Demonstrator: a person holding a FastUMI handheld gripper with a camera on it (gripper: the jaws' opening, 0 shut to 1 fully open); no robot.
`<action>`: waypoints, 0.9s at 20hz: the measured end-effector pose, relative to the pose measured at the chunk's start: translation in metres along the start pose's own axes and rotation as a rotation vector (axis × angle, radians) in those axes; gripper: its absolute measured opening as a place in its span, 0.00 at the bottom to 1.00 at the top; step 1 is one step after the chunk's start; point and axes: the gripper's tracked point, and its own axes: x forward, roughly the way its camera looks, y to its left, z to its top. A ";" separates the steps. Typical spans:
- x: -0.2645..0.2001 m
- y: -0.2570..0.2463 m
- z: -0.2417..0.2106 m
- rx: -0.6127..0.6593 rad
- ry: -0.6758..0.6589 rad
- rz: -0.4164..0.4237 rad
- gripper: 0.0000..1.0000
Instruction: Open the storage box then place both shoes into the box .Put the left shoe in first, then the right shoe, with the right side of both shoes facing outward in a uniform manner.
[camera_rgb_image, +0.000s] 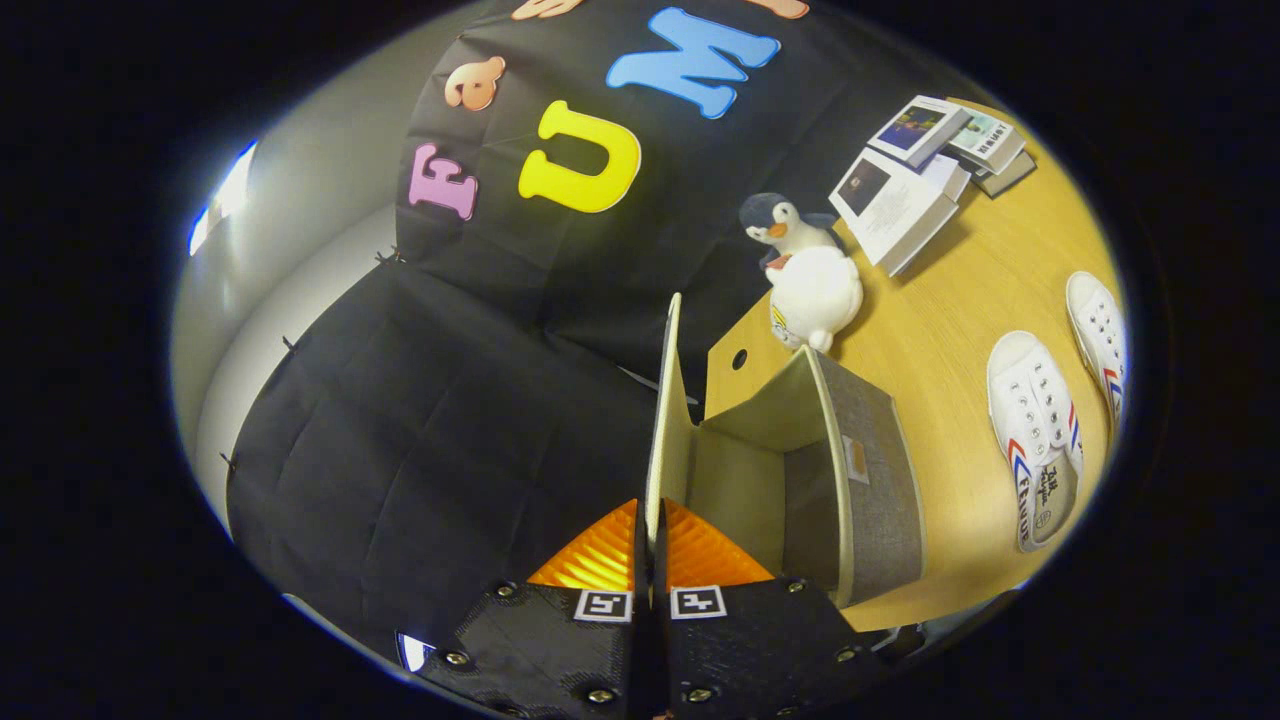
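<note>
Between the clenched fingers (690, 550) of the gripper (650, 560), the lid (668, 400) stands raised, exposing the storage box (860, 470) for the shoes (1035, 435).

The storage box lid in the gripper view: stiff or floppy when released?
The lid looks stiff: a thin, flat panel standing upright, pinched by the hand-held gripper. It would likely swing shut over the storage box if released.

Tongs (650, 520) tipped sideways, two orange fingers (596, 560) pressed near together, thin lid (668, 400) edge pinched between them, both pads touching it. Black tongs body below fingers.
</note>
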 end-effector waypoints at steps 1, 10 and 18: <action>0.003 0.007 -0.001 -0.010 0.004 0.007 0.00; 0.033 0.064 -0.017 -0.106 -0.003 0.042 0.00; 0.085 0.099 -0.072 -0.258 0.053 0.055 0.00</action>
